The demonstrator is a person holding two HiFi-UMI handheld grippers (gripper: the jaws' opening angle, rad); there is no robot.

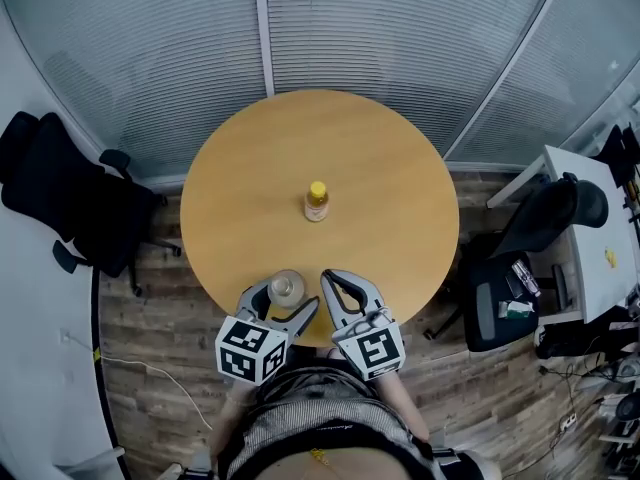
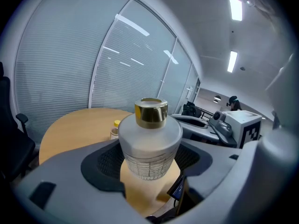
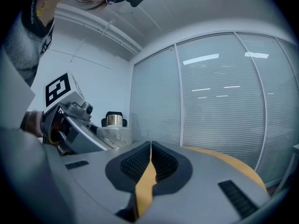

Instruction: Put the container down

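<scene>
A frosted glass container (image 1: 286, 287) with a gold cap sits between the pads of my left gripper (image 1: 290, 294), which is shut on it, over the near edge of the round wooden table (image 1: 250, 168). In the left gripper view the container (image 2: 149, 146) stands upright between both pads; whether its base touches the table (image 2: 70, 129) I cannot tell. My right gripper (image 1: 328, 280) is just to its right, shut and holding nothing. Its pads meet (image 3: 150, 146), and the container (image 3: 113, 133) shows to the left.
A small yellow-capped bottle (image 1: 316, 202) stands at the table's middle, also seen in the left gripper view (image 2: 114, 129). A black office chair (image 1: 70, 203) is on the left. Another chair (image 1: 530, 258) and a white desk (image 1: 600, 228) are on the right. Glass walls with blinds lie behind.
</scene>
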